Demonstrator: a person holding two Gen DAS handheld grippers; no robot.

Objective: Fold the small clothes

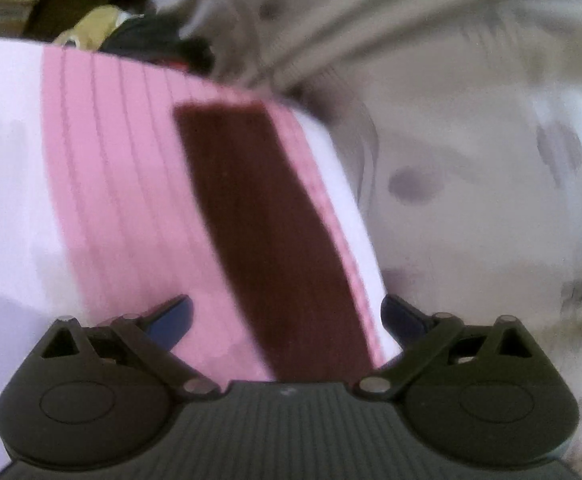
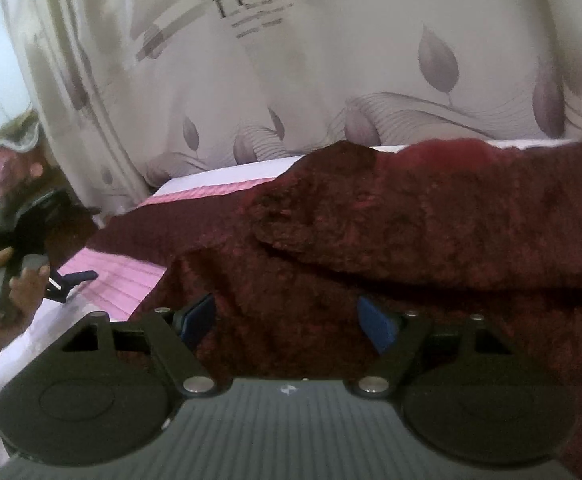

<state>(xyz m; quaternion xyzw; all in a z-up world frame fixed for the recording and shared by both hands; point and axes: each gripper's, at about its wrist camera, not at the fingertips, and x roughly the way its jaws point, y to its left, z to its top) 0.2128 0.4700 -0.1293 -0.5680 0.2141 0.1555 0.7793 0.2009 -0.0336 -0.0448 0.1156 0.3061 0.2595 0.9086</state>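
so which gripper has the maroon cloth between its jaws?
The right gripper: fuzzy maroon garment fills its open gap. The left gripper spans pink striped fabric.

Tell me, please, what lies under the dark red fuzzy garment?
The dark red garment lies on a pink striped cloth with a white border. What is under its middle is covered and cannot be seen.

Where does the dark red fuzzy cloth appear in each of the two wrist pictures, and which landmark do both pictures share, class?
Left wrist view: the dark red cloth is a narrow strip running from upper centre down to the left gripper.
Right wrist view: the cloth fills the centre and right, one part folded over, directly ahead of the right gripper.
Shared landmark: the pink striped sheet under the cloth.
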